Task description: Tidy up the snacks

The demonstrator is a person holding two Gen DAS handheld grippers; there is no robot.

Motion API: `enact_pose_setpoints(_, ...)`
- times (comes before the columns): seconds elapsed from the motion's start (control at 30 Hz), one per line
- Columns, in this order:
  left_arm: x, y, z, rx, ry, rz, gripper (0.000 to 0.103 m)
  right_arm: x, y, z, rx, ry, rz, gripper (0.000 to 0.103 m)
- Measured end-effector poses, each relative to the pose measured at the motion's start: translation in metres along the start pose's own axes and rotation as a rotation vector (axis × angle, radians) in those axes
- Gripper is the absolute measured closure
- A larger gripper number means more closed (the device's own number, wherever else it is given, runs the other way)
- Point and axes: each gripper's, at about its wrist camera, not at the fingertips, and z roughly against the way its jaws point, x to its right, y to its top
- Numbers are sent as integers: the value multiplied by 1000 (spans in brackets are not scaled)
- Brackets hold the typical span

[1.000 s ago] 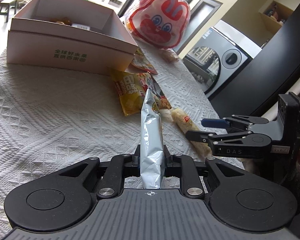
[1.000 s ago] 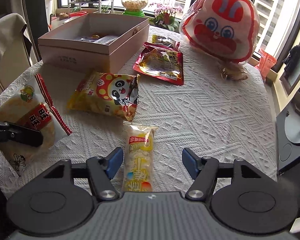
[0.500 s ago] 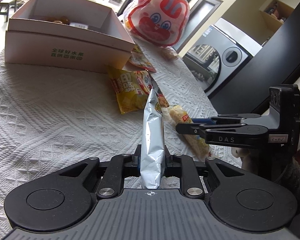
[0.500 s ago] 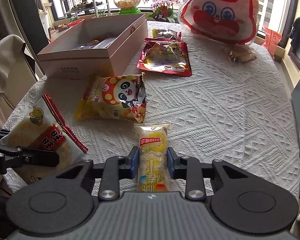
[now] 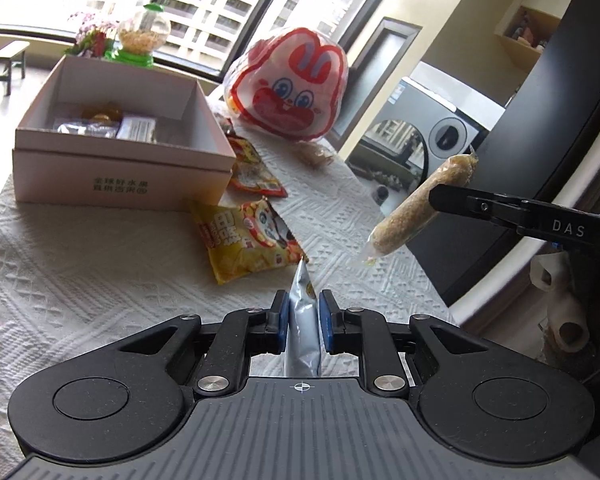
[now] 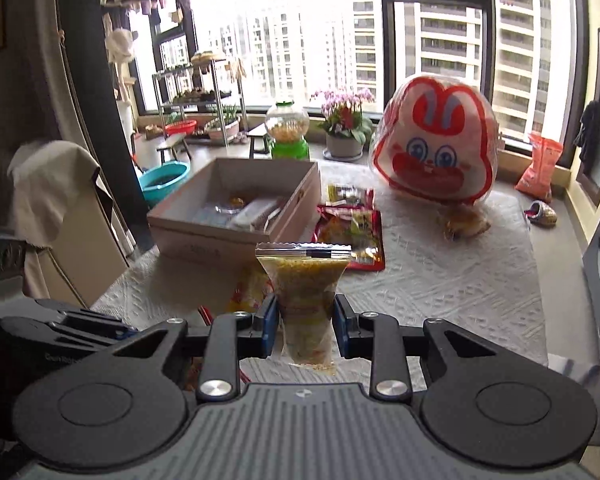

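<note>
Both tongs are loaded and clear of the bench. The left tongs (image 5: 304, 322) are clamped on a flat silver-backed packet (image 5: 302, 336) that stands on edge between the blue pads. The right tongs (image 6: 305, 330) are closed around the lower part of a long clear packet of yellow grainy snack (image 6: 304, 284); in the left wrist view that packet (image 5: 416, 210) hangs in the air to the right, well above the cloth.

The open pink box (image 5: 116, 148) sits at the far left of the cloth-covered bench (image 5: 80, 264) and already holds a few things: a silver wrapper, a white packet and something golden. So part of the sorting looks done.

Left on the bench, just beside the box, are a yellow panda packet (image 5: 252, 240), a red packet (image 5: 254, 172), and a small clear bag of brownish pieces (image 5: 314, 156) under the big rabbit-face bag (image 5: 290, 88). A further small packet (image 6: 348, 194) lies behind the red one.

Judging by this, the two held packets have yet to reach the box, then at least four loose items remain, so the task seems roughly midway
</note>
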Motion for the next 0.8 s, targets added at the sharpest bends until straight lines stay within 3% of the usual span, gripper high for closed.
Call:
enact_pose_setpoints(0.1,-1,6,10,43,12,-9,84,-4,11,10,48,15,-2,75)
enact_pose_setpoints(0.23,-4,7,9,20,17,-1,84,-4,13,14,73,0,9,75)
enact_pose_setpoints(0.33,-6,5,6,0,42,-4,84,-2,5,9,36,-1,-2,75)
enact_pose_setpoints(0.43,-11,1,7,-30,129,-24,83,-3,-8,-3,-33,0,5,75)
enact_pose_setpoints(0.57,-30,-6,6,-102,221,-5,83,-12,-31,-23,-157,74,29,75)
enact_pose_setpoints(0.63,-41,-10,5,-126,219,34,83,-20,-40,-31,-188,106,40,74)
enact_pose_setpoints(0.8,-62,-18,3,-142,163,133,80,-45,-44,-44,-184,87,117,71)
